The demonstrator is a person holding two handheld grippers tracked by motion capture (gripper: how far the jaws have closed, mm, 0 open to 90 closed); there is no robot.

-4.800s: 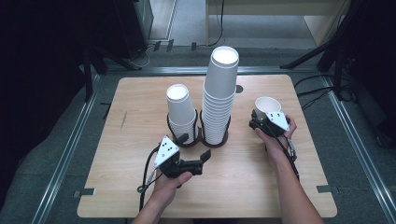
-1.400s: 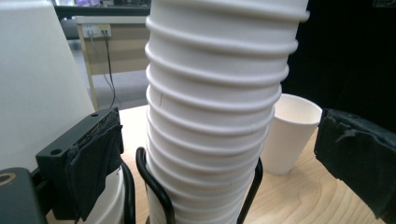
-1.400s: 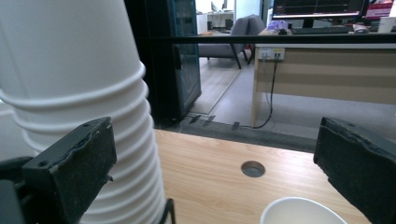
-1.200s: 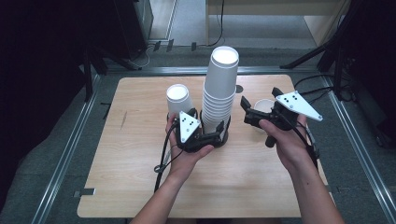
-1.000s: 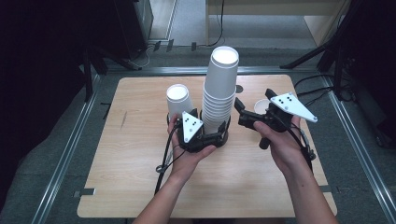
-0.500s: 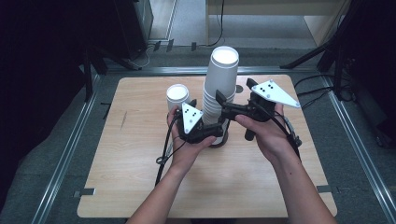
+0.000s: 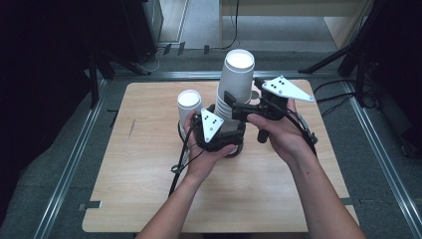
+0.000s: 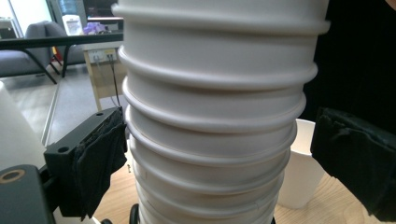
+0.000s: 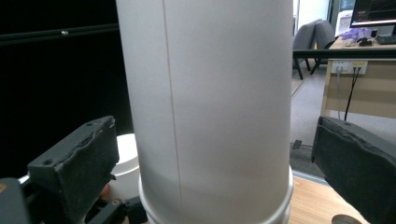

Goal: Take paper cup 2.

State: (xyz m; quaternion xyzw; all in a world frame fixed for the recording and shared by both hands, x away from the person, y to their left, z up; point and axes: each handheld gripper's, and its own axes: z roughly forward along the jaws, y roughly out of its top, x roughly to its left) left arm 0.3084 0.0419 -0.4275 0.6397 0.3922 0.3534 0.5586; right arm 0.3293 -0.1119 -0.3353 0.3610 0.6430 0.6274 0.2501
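Observation:
A tall stack of white paper cups (image 7: 238,82) stands mid-table with a shorter stack (image 7: 189,102) to its left. My left gripper (image 7: 233,142) straddles the tall stack's lower rims (image 8: 215,116). Its jaws have just been closing: the left pad (image 8: 100,158) meets the rims, the right pad (image 8: 355,163) stands a sliver off. My right gripper (image 7: 234,102) reaches in from the right, open around the smooth top cup (image 9: 210,93), with a gap at each pad.
A single white cup (image 8: 301,168) stands on the wooden table (image 7: 149,169) just behind the tall stack. A black ring (image 8: 134,215) circles the stack's base. The table's front half is bare wood; metal rails run along its sides.
My right gripper has swung left and upward from beside the stack until its jaws flank the top cup. My left gripper has stayed at the stack's lower part, and its jaws have narrowed.

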